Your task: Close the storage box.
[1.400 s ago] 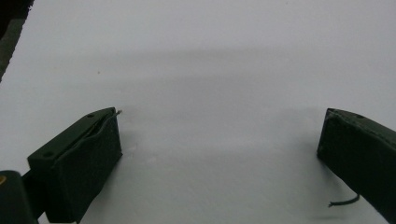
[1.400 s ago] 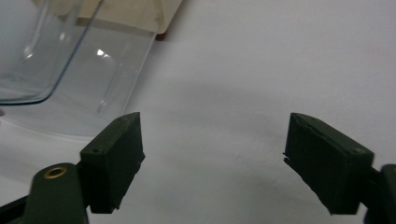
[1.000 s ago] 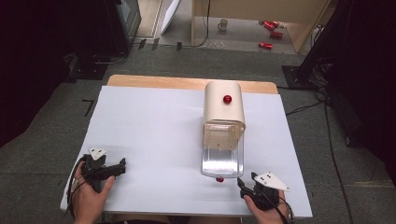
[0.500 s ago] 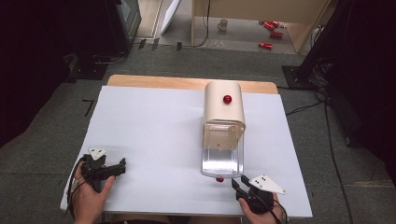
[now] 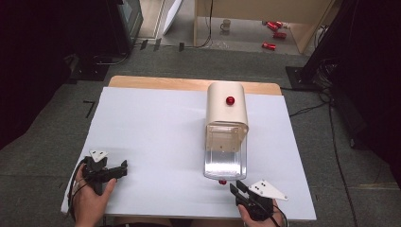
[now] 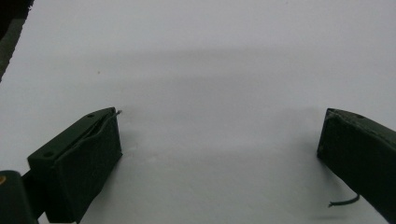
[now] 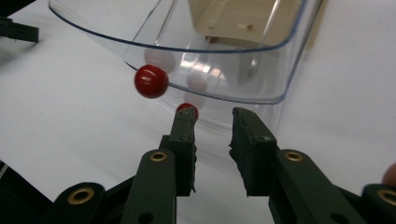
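Observation:
A cream box (image 5: pixel 226 109) with a red knob (image 5: pixel 230 100) on top stands right of the table's middle. Its clear door (image 5: pixel 225 163) lies folded down towards me and carries a small red knob (image 5: pixel 222 181) (image 7: pixel 151 81) on its front rim. My right gripper (image 5: pixel 236 188) (image 7: pixel 212 116) sits just in front of that rim, slightly right of the knob. Its jaws are a narrow gap apart with nothing between them. My left gripper (image 5: pixel 124 169) (image 6: pixel 219 135) rests at the near left of the white table (image 5: pixel 156 132), jaws wide apart over bare surface.
The table's front edge runs just under both hands. A wooden strip (image 5: pixel 189 84) shows along the far edge. Beyond the table, the floor holds a mug (image 5: pixel 226 24), red cans (image 5: pixel 274 28), cables and dark stands.
My right gripper has shifted a little left, closer to the clear door's red knob. The left gripper has stayed where it was.

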{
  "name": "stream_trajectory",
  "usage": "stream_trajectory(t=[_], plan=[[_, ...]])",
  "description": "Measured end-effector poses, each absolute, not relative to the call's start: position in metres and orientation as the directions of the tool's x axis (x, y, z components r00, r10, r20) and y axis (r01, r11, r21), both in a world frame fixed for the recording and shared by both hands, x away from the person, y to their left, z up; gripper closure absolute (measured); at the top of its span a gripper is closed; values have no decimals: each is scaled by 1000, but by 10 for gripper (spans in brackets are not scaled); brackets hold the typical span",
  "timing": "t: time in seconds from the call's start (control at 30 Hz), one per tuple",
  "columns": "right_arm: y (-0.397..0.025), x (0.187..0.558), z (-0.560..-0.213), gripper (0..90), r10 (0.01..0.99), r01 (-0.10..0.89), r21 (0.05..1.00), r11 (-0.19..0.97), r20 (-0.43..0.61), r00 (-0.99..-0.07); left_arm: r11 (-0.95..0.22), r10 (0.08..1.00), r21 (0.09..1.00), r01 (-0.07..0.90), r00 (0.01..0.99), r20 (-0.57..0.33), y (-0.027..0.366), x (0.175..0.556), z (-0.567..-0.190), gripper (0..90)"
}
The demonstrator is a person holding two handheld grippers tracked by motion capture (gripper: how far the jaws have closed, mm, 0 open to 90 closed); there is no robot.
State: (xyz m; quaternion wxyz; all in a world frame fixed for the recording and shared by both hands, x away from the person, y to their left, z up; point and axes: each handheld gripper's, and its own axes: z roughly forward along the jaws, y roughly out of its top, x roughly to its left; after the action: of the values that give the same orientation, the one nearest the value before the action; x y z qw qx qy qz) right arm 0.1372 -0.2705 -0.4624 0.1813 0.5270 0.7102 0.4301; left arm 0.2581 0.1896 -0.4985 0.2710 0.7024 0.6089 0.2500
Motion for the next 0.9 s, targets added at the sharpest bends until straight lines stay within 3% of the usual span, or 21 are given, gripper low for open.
stream_trajectory(t=[0.9], plan=[[-241,140,-463,731,892,570,818,82,195,-408,-112,991,685,720,134,21,190,258,-498,0]])
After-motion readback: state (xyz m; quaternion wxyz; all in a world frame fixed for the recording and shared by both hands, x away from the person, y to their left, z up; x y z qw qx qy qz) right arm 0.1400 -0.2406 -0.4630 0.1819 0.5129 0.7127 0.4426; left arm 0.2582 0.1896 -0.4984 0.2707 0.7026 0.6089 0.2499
